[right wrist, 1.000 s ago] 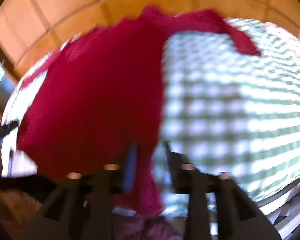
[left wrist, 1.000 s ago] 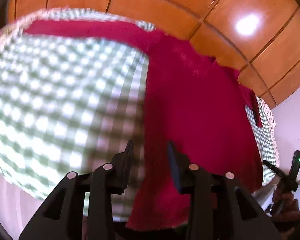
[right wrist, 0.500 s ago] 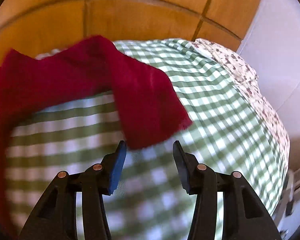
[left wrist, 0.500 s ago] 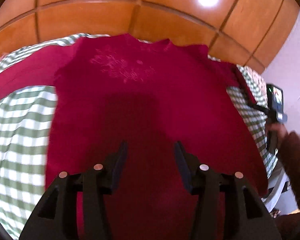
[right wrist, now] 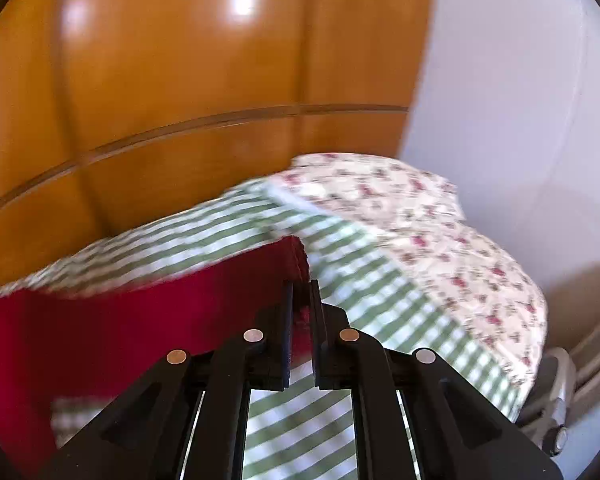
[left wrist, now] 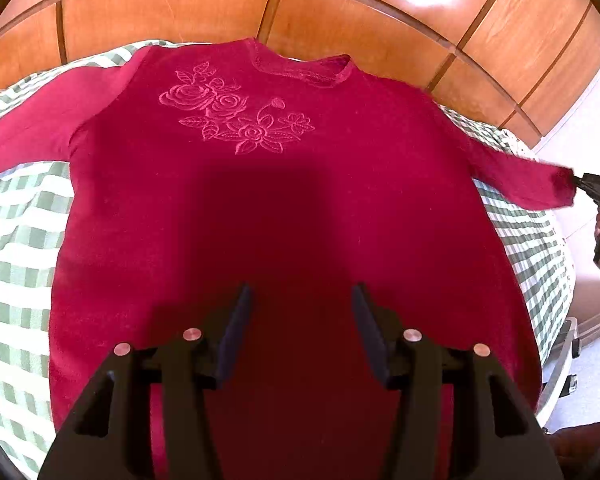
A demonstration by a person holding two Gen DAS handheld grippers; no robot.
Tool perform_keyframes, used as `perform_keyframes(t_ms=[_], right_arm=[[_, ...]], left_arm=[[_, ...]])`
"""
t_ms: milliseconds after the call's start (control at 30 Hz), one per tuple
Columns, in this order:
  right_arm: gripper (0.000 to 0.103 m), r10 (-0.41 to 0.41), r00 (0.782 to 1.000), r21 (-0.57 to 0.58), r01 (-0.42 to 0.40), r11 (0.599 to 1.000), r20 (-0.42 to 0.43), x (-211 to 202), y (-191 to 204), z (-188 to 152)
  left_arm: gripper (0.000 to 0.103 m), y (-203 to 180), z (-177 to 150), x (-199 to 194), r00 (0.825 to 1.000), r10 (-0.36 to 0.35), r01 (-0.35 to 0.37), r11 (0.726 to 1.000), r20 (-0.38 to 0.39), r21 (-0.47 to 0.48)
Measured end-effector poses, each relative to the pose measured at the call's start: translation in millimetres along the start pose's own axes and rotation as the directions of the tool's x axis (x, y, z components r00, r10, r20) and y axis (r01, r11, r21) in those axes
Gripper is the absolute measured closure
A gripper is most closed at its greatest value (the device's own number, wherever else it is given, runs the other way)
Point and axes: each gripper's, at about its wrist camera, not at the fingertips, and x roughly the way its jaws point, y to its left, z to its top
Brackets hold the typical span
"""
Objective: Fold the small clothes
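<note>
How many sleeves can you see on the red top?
2. One sleeve lies out to the left on the checked bedsheet; the other sleeve stretches right, its cuff pinched by the right gripper.

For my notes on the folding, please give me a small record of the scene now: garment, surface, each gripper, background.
garment: red sweater with embroidered roses, spread face up, sleeves out
surface: bed with green checked sheet; floral pillow at its far end
left gripper: jaws apart over the lower body, nothing between them
right gripper: shut on the cuff of the sleeve
background: wooden panels
</note>
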Motion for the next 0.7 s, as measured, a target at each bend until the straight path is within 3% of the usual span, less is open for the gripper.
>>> perform_keyframes(t_ms=[100,167,233,300,333,367,400,433,500,600,700], right_arm=[[0.103,-0.085,0.994,0.050,0.089,0.995,-0.075,39.9,-15.8,7.5],[0.103,-0.047,0.991,0.105,0.061,0.993,-0.128,66.2,-22.9,4.5],[0.103,-0.069,0.988,0.152,0.090,0.984,-0.135,70.3,-28.1,-8.6],[0.103,-0.005,0.990,0.230,0.037,0.972,-0.138,66.6,-36.6,-27.2],[0.087,0.033,0.990,0.267,0.005,0.964,-0.137,62.3,-40.4,-38.3],[0.053,0.071,0.989,0.304,-0.028,0.952,-0.131,56.9,-44.6,-49.1],[0.037,0.142,0.984,0.373,-0.092,0.923,-0.109,44.8,-49.3,-69.1],[0.030,0.191,0.977,0.406,-0.138,0.903,-0.093,39.9,-49.8,-81.0],[0.030,0.282,0.953,0.451,-0.206,0.869,-0.107,31.7,-42.7,-109.8],[0.030,0.372,0.916,0.536,-0.242,0.809,-0.149,42.3,-32.8,-140.1],[0.034,0.328,0.933,0.528,-0.205,0.824,-0.150,59.4,-19.3,-142.5]], left_arm=[[0.050,-0.6,0.9,1.8,1.000,0.009,-0.009,1.000,-0.006,0.002],[0.050,-0.1,1.6,2.7,1.000,0.013,-0.013,1.000,-0.010,-0.003],[0.050,0.3,1.6,2.9,1.000,0.013,-0.013,1.000,-0.009,-0.005],[0.048,-0.1,1.4,4.1,1.000,0.012,-0.012,1.000,-0.010,-0.005],[0.047,-0.4,1.2,4.5,1.000,0.011,-0.011,1.000,-0.011,-0.005],[0.046,-0.9,1.0,5.1,1.000,0.010,-0.010,1.000,-0.011,-0.002],[0.045,-1.4,0.8,5.9,1.000,0.011,-0.011,1.000,-0.011,0.000],[0.045,-1.6,0.8,6.7,1.000,0.010,-0.010,1.000,-0.012,-0.002],[0.044,-2.8,0.8,6.8,1.000,0.014,-0.014,1.000,-0.012,-0.002],[0.043,-3.3,-0.7,5.3,1.000,0.013,-0.013,1.000,-0.011,0.002],[0.043,-3.1,-3.8,3.9,1.000,0.020,-0.020,1.000,-0.010,0.001]])
